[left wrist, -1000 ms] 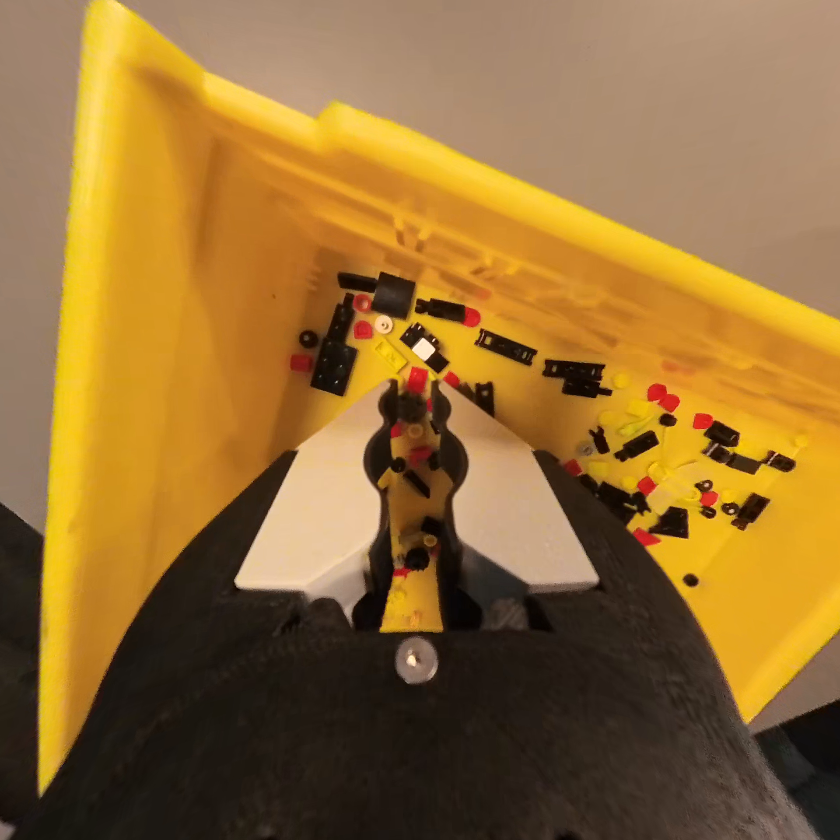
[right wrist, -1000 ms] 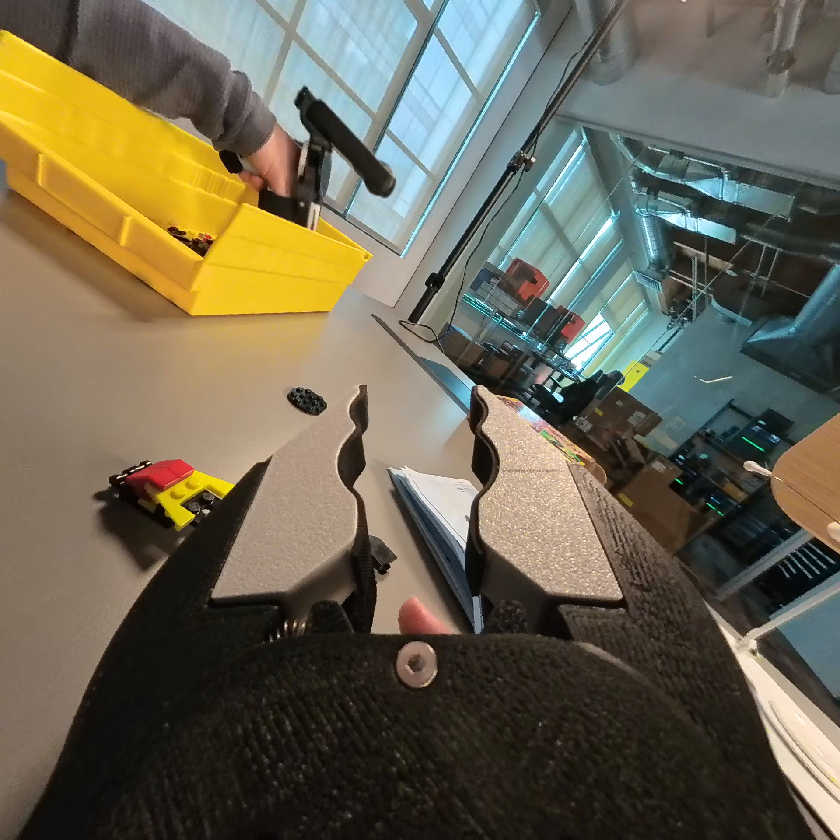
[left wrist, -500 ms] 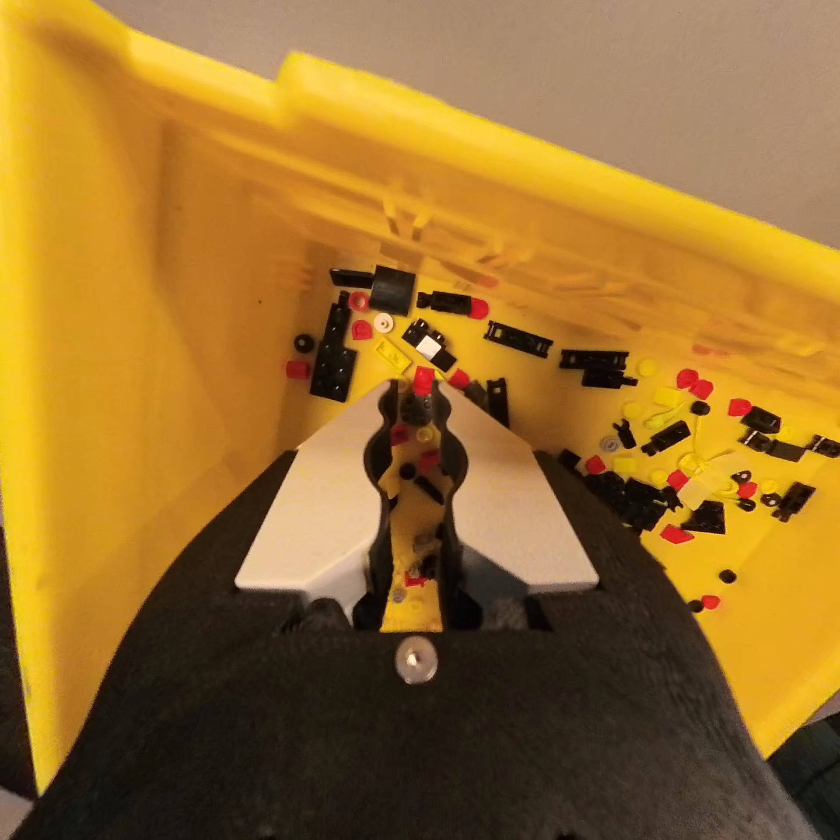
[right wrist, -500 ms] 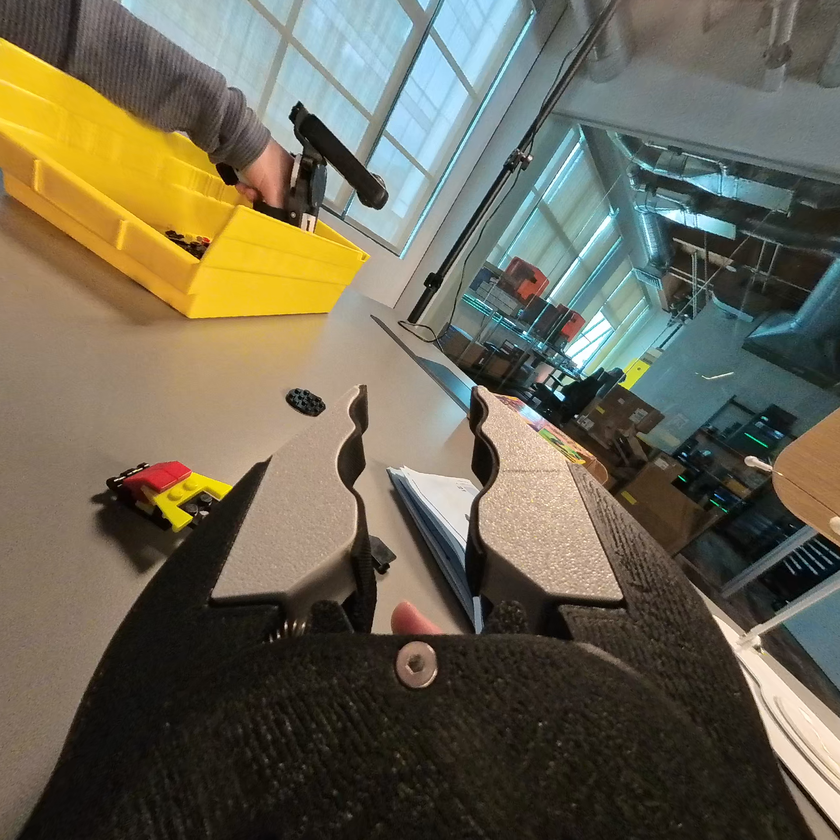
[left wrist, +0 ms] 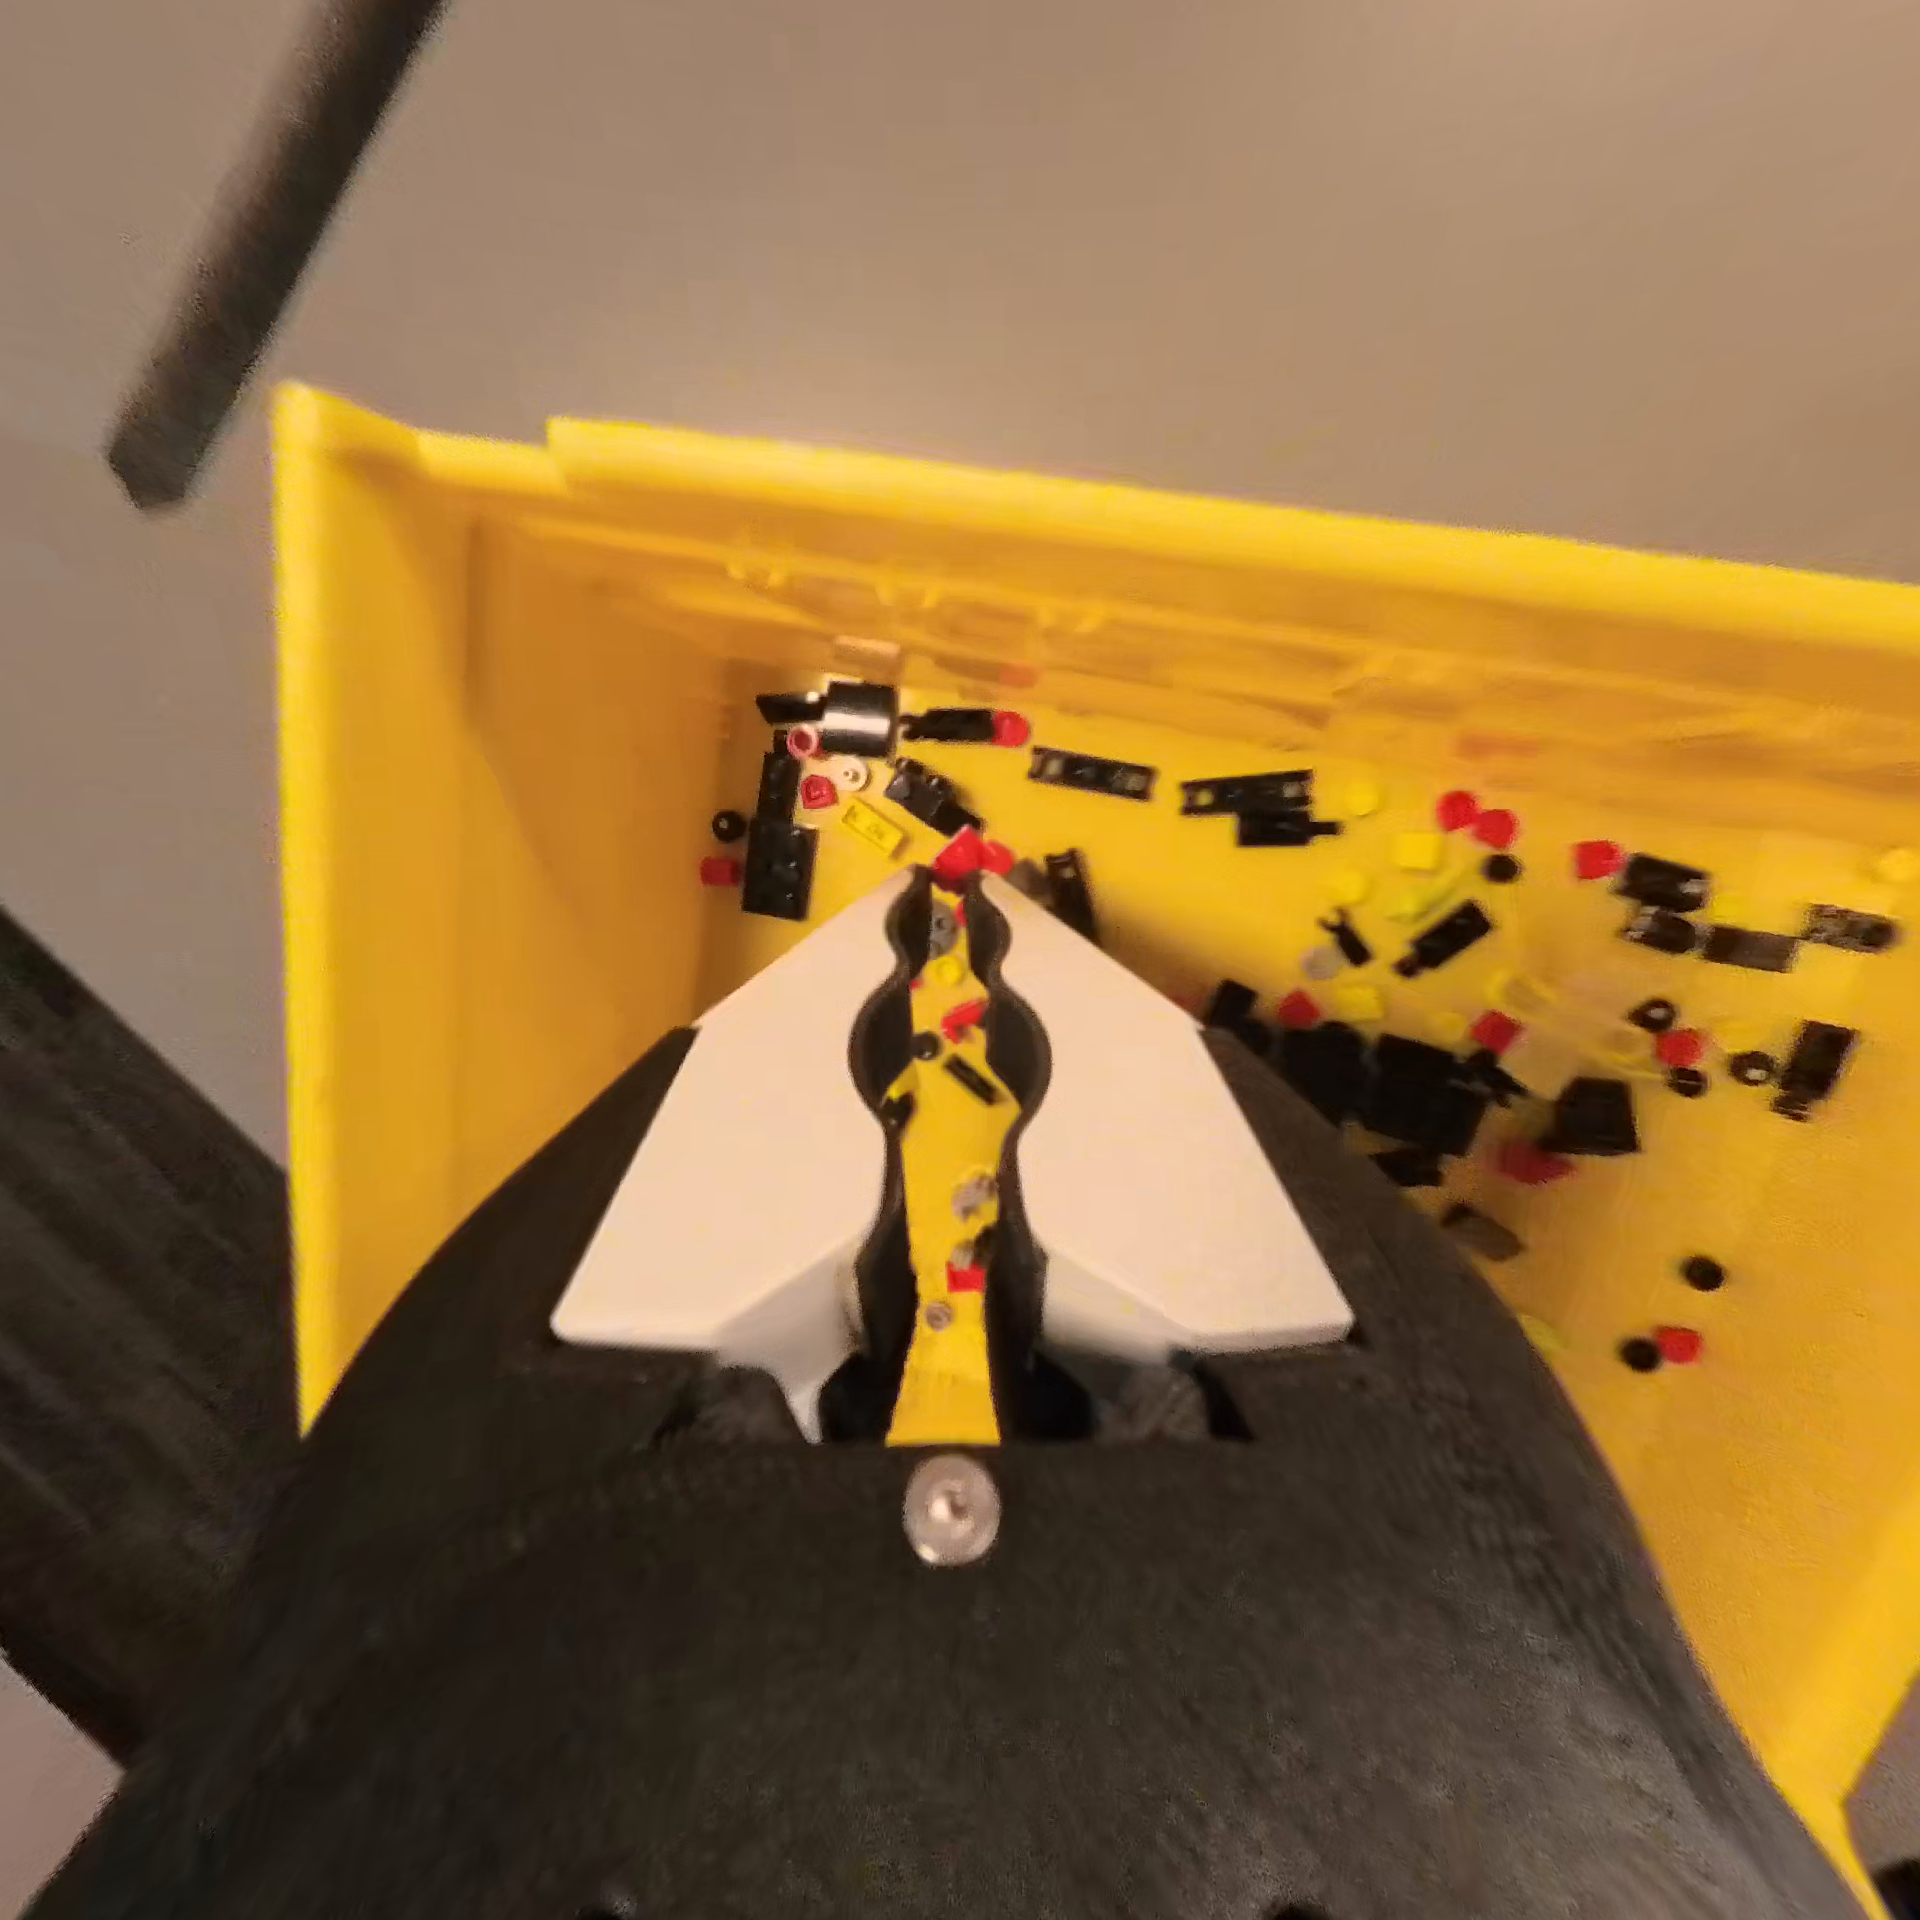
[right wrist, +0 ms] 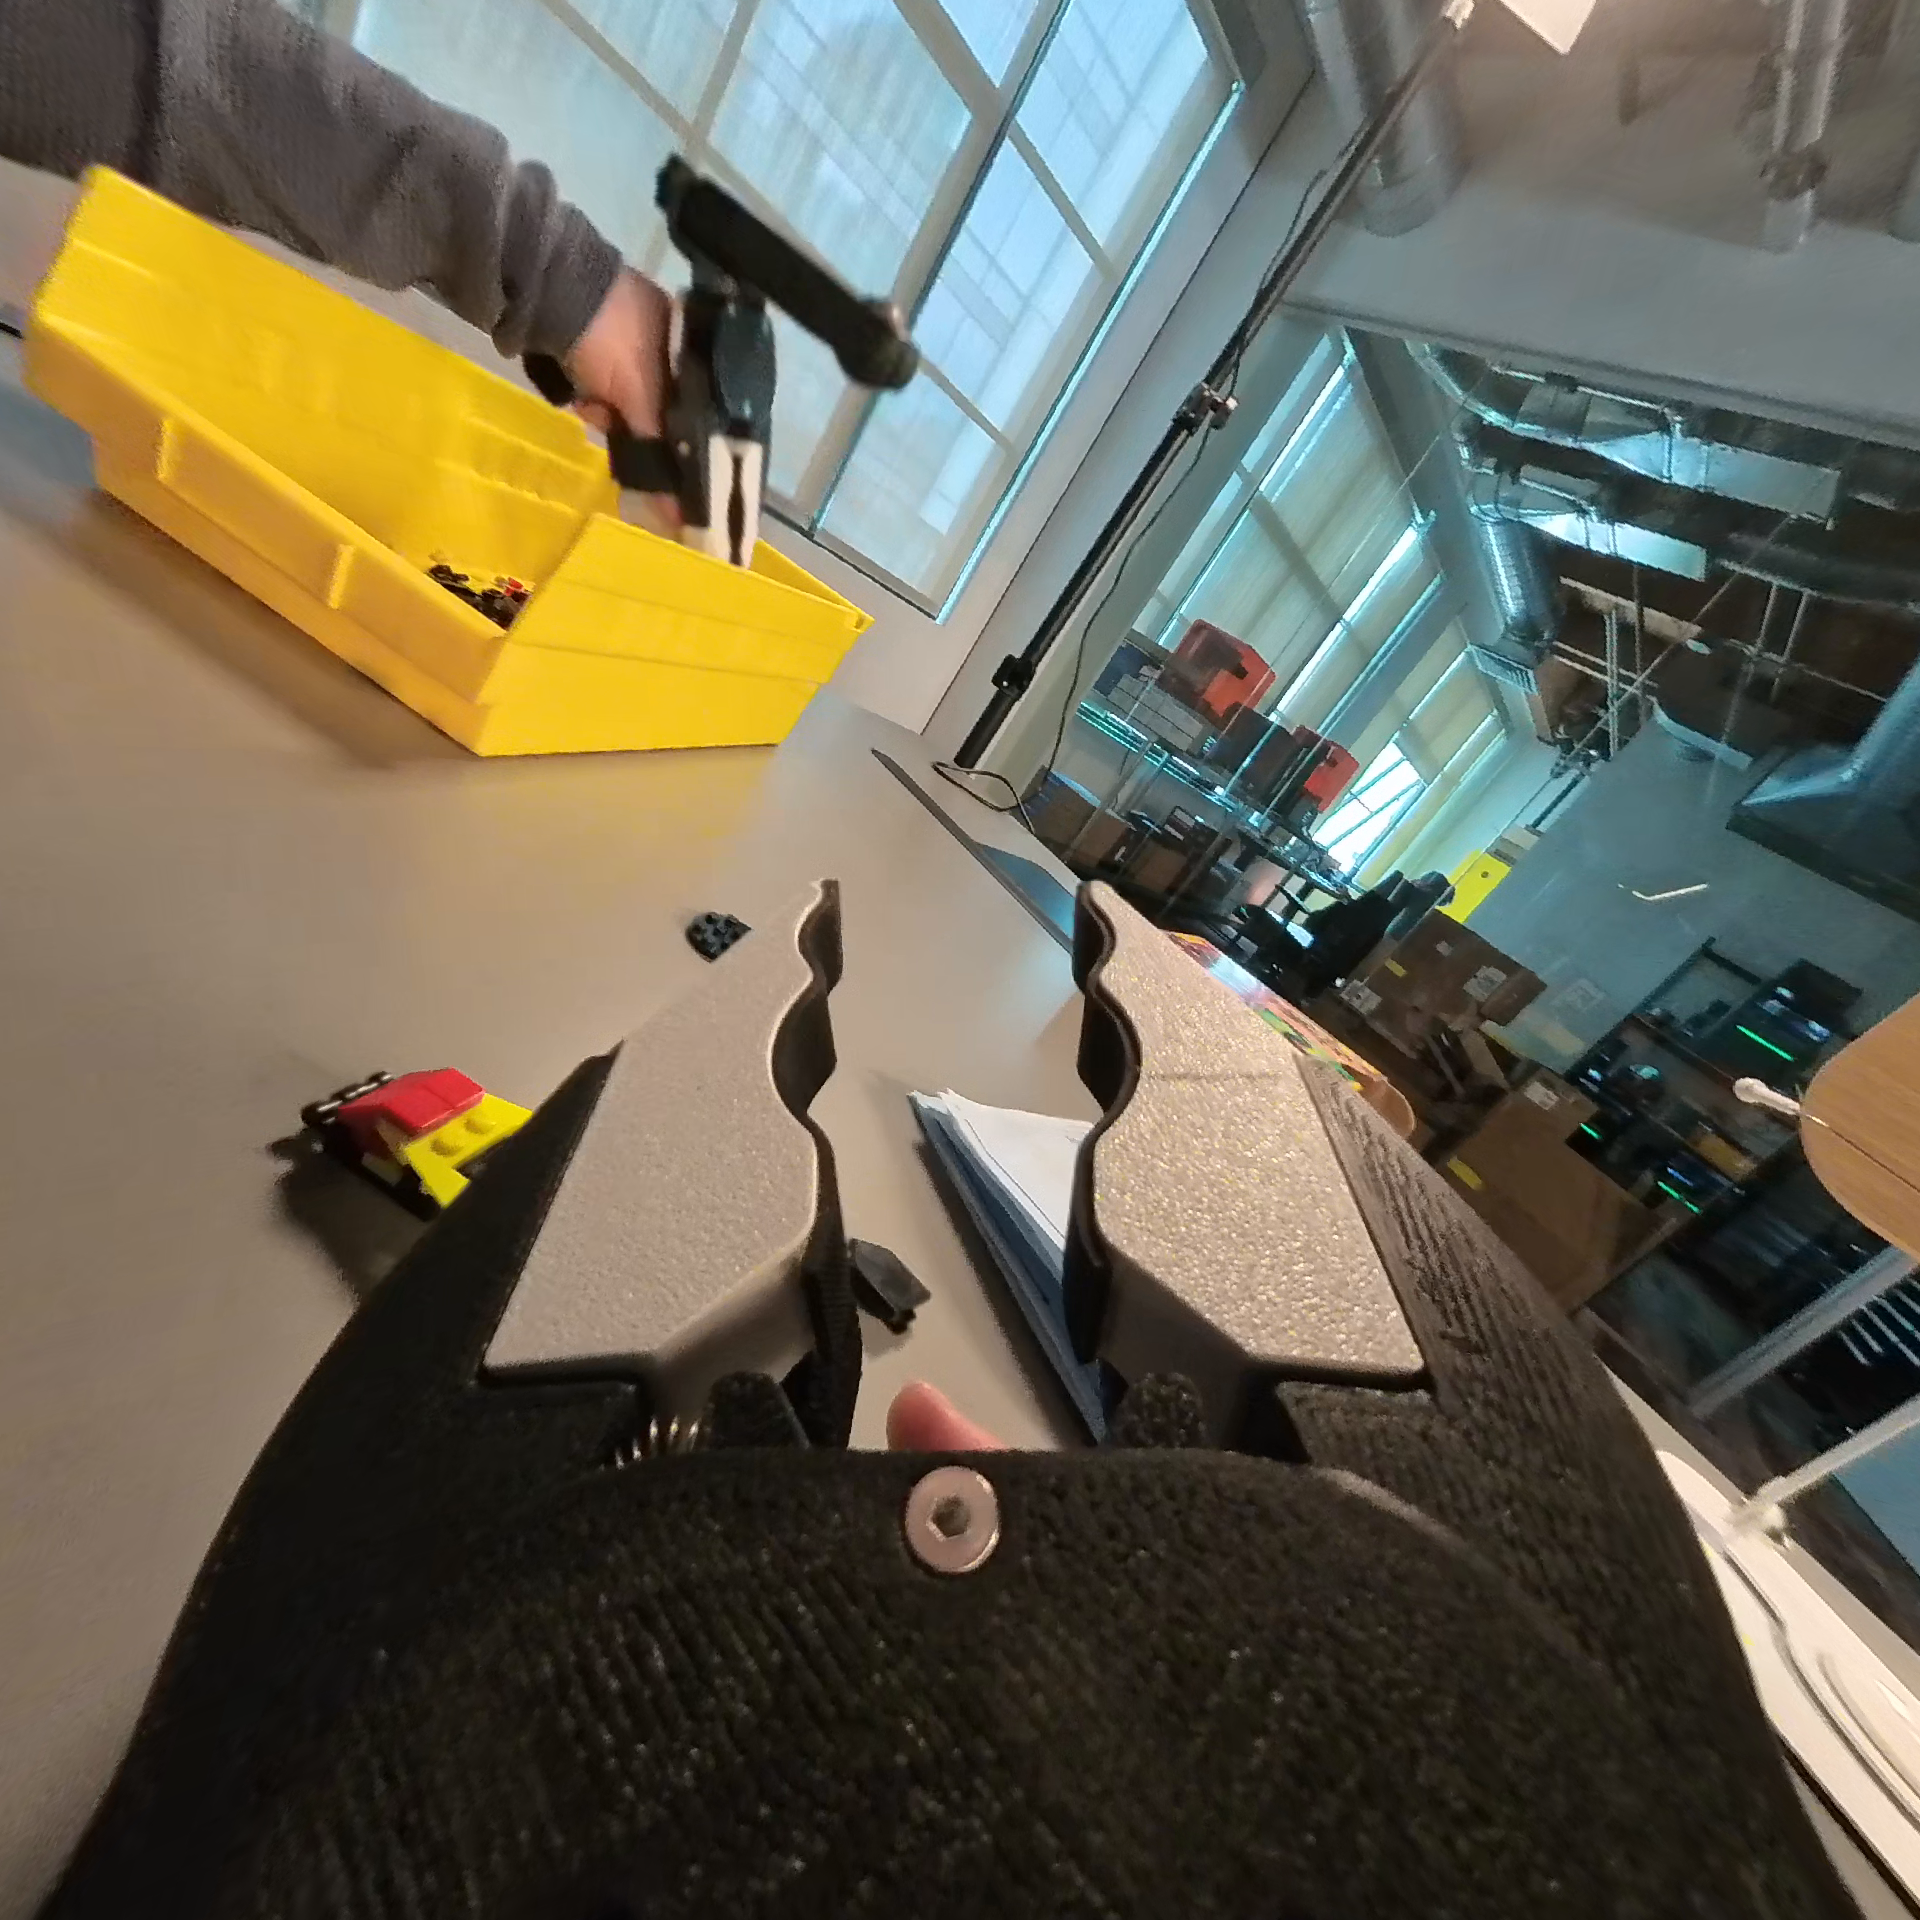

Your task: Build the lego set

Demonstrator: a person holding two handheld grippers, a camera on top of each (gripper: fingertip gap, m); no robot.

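Note:
My left gripper (left wrist: 958,883) has white fingers and hangs over the yellow bin (left wrist: 436,935), which holds several loose red, black and yellow lego pieces. It is shut on a small red piece (left wrist: 961,854) at its tips. In the right wrist view it (right wrist: 727,520) is held by a hand just above the bin (right wrist: 312,488). My right gripper (right wrist: 956,914) is open and empty, low over the grey table. The partly built red, yellow and black model (right wrist: 416,1132) lies left of its left finger.
A small black plate (right wrist: 717,930) lies on the table ahead of the right gripper. A black piece (right wrist: 883,1273) lies between its fingers near the base. An instruction booklet (right wrist: 997,1153) lies to the right. A black stand pole (right wrist: 1143,499) rises behind the table.
My left gripper has closed its tips on the red piece and risen away from the bin floor. The right gripper has stayed open in nearly the same place.

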